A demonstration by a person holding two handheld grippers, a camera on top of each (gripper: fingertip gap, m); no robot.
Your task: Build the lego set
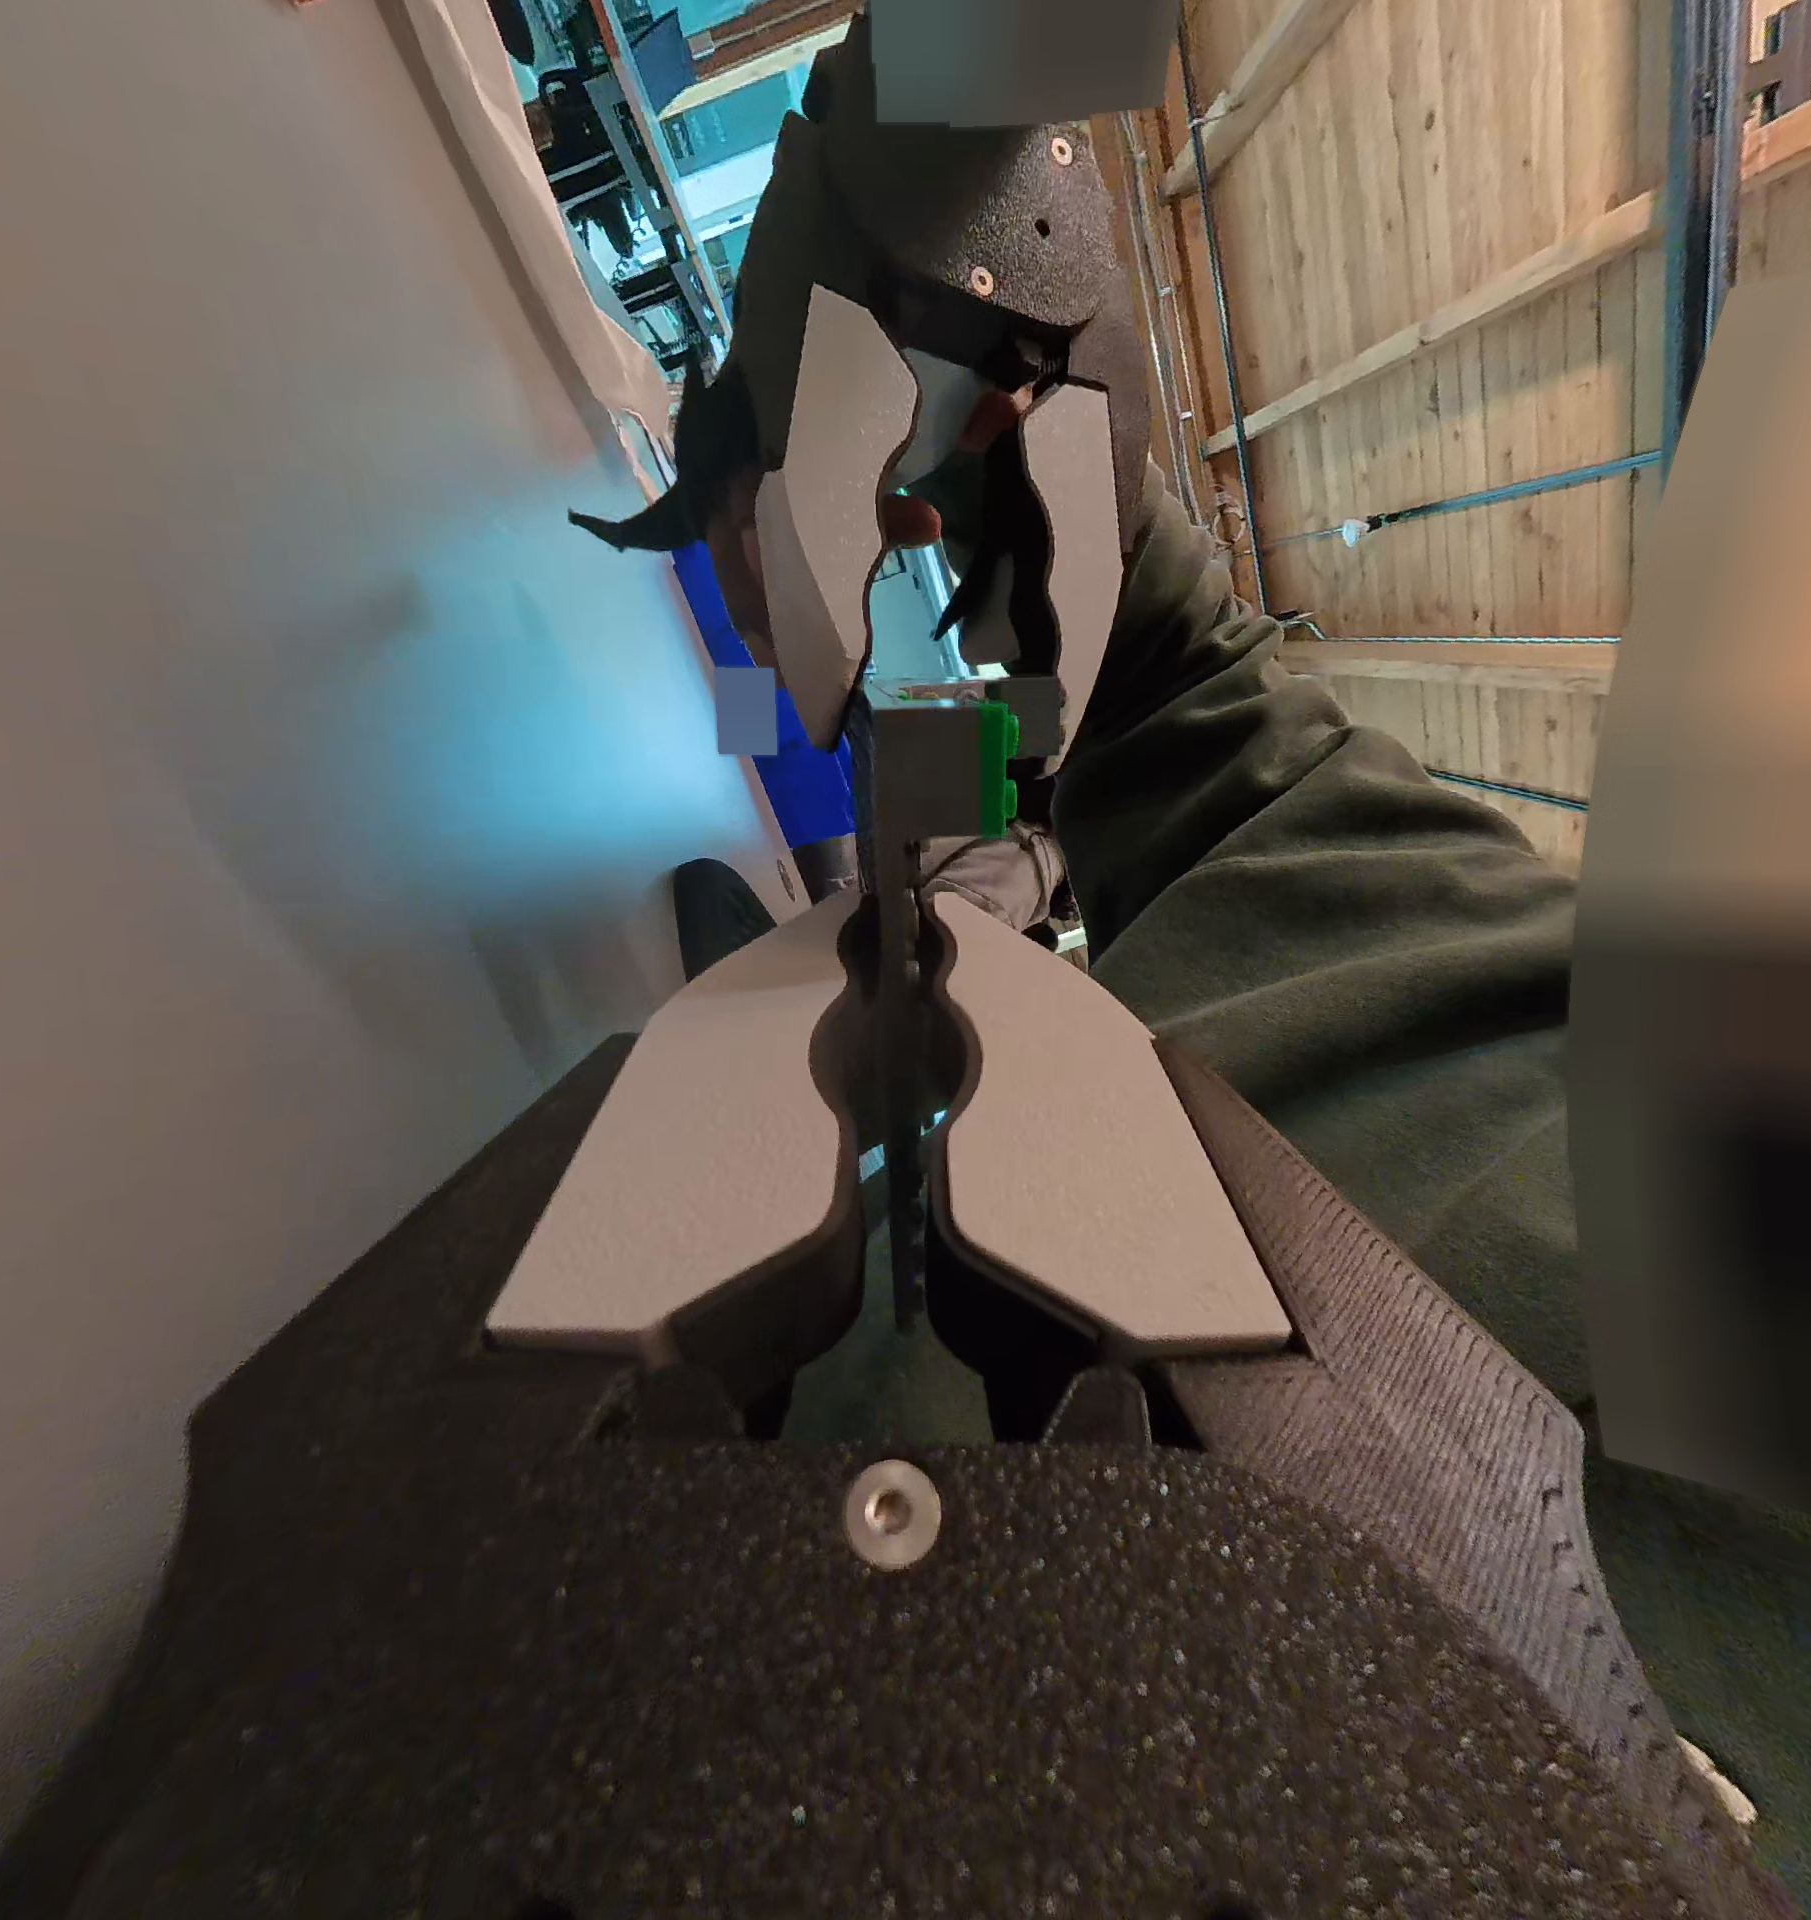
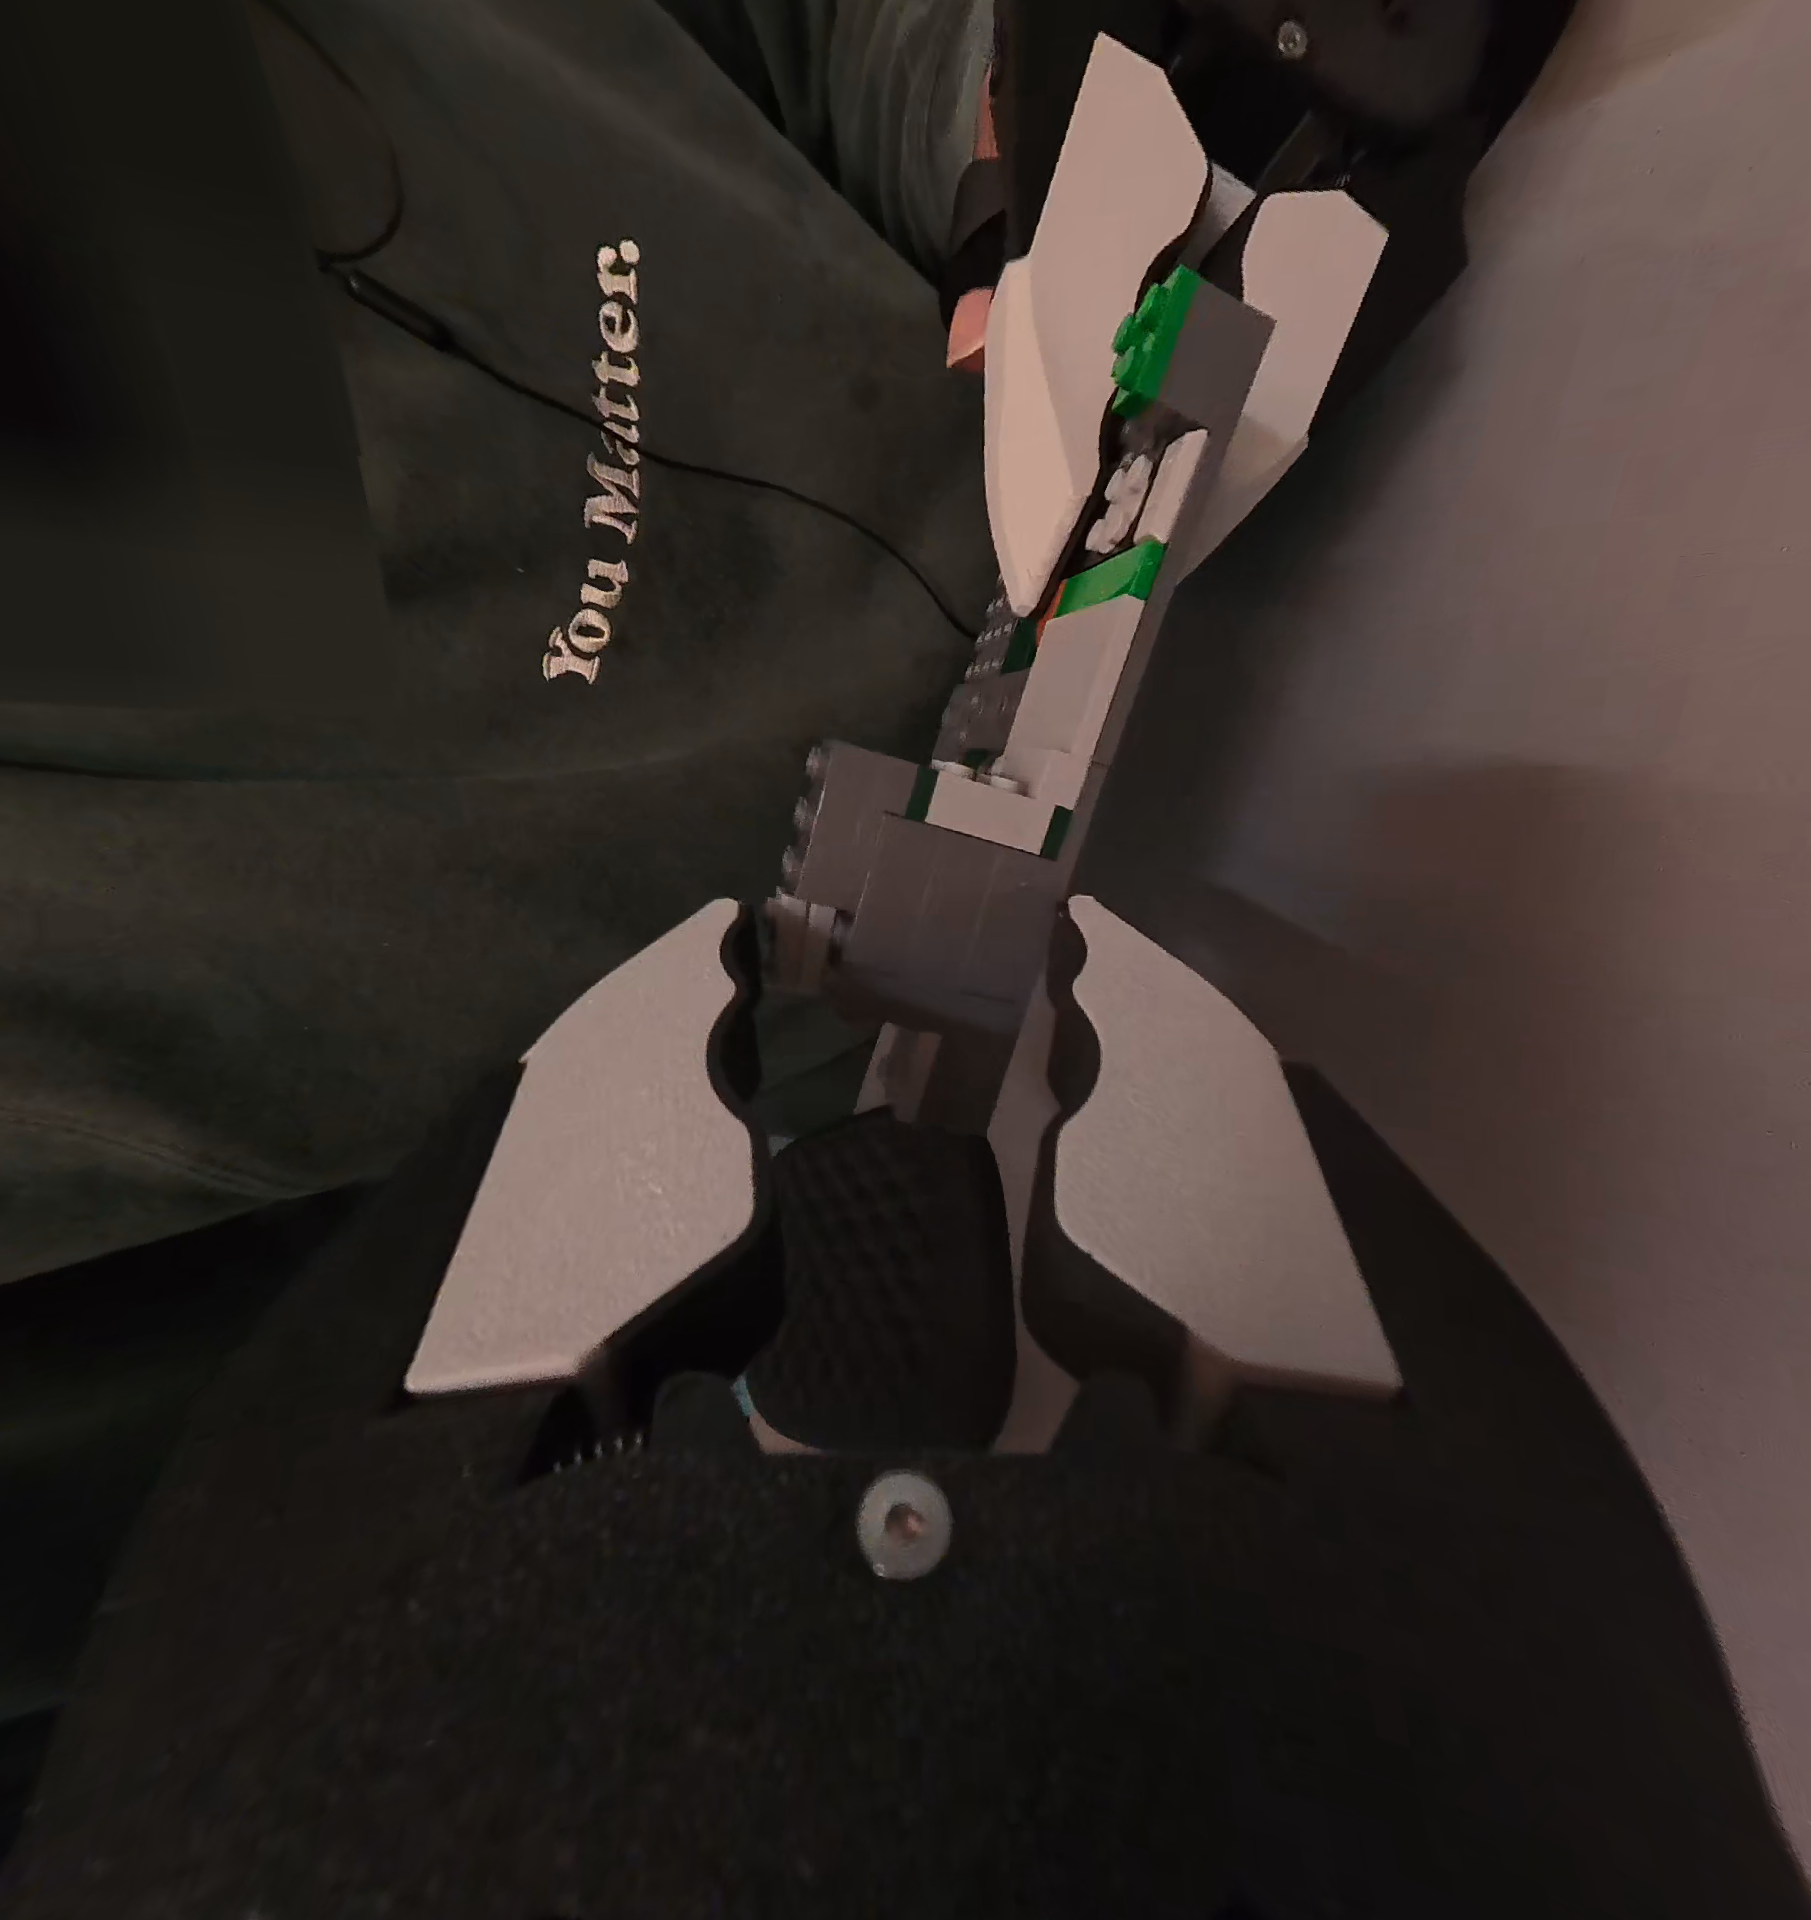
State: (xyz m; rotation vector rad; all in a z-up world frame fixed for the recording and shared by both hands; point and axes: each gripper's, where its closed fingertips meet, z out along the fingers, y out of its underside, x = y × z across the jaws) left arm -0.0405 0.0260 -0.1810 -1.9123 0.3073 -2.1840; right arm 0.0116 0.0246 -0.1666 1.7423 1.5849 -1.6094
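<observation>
A long, narrow lego assembly (image 1: 922,769) of grey, white and green bricks on a dark base plate is held in the air between both grippers. My left gripper (image 1: 896,925) is shut on the thin edge of its base plate. In the left wrist view my right gripper (image 1: 937,748) faces me, its fingers around a grey block with a green brick (image 1: 1000,769). In the right wrist view the assembly (image 2: 984,727) runs away from me. My right gripper (image 2: 906,914) is shut on its grey end block. The left gripper (image 2: 1124,577) clamps the far end by a green brick (image 2: 1150,332).
A person's dark green sweatshirt (image 2: 361,831) fills the space close behind the assembly, and the sleeve (image 1: 1296,883) reaches in from the right. A pale flat surface (image 1: 257,623) lies on the left with a blue object (image 1: 807,790) on it. A wooden plank wall (image 1: 1452,364) stands behind. About 6 cm separates my left fingertips from my right.
</observation>
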